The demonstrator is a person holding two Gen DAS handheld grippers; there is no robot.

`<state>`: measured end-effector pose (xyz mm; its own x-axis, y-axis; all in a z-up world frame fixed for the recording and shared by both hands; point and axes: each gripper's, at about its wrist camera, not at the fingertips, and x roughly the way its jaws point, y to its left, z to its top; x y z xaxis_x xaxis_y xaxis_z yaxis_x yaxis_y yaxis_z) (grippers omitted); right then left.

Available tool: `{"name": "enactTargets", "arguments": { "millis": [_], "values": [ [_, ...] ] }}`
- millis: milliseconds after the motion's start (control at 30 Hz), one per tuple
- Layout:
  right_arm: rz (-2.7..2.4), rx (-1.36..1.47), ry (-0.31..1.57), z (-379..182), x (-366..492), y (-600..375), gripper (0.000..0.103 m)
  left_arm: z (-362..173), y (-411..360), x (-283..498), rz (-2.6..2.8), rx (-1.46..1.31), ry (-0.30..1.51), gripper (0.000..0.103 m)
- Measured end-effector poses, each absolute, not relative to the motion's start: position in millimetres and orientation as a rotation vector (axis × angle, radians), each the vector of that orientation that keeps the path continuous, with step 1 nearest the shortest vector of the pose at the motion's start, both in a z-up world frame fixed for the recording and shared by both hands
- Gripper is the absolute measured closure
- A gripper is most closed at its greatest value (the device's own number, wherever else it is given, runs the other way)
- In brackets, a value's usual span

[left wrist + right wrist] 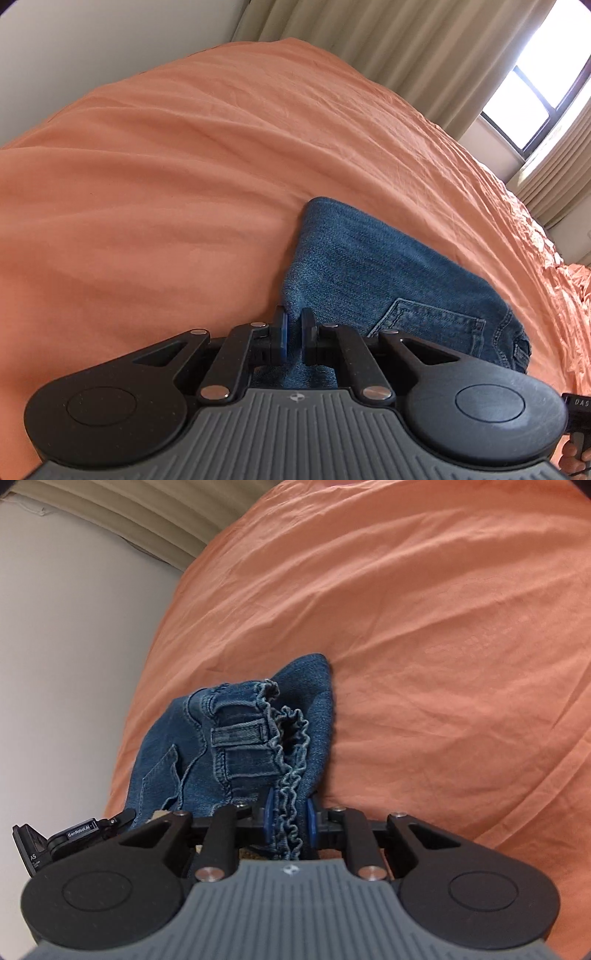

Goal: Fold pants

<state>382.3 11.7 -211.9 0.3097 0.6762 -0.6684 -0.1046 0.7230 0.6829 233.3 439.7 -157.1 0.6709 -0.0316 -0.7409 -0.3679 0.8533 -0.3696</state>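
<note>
Blue denim pants (373, 273) lie folded in a bundle on an orange bed sheet (166, 184). A back pocket (432, 328) shows near the right end. My left gripper (294, 334) is shut on the near left edge of the denim. In the right wrist view the pants (236, 746) show their ruffled elastic waistband (291, 775) and a belt loop. My right gripper (290, 818) is shut on that waistband, with the frill running between its blue pads (269, 812). The left gripper's body (74, 834) shows at the left of that view.
The orange sheet (443, 646) spreads wide and wrinkled around the pants. Beige curtains (424, 48) and a bright window (535, 81) stand beyond the bed. A pale wall (66, 646) runs beside the bed edge.
</note>
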Motion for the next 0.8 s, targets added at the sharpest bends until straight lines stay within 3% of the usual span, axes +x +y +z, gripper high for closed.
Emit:
{"name": "enactTargets", "arguments": {
  "millis": [200,267,300,433,567,800],
  "values": [
    [0.533,0.578,1.175,-212,388,16,0.086,-159,433,237,0.208,-0.495,0.830,0.091],
    [0.527,0.507,1.146,-197,387,20,0.066,-149,436,228,0.225,-0.482,0.821,0.088],
    [0.535,0.470,1.116,-188,384,20,0.063,-141,434,222,0.226,-0.460,0.802,0.088],
    [0.606,0.341,0.949,-146,354,29,0.065,-112,417,192,0.169,-0.354,0.761,0.088],
    [0.663,0.109,0.817,-123,310,62,0.073,-103,389,169,0.136,-0.265,0.753,0.088],
    [0.595,-0.112,0.805,-151,279,103,0.073,-134,359,154,0.176,-0.156,0.806,0.088]
  ]
}}
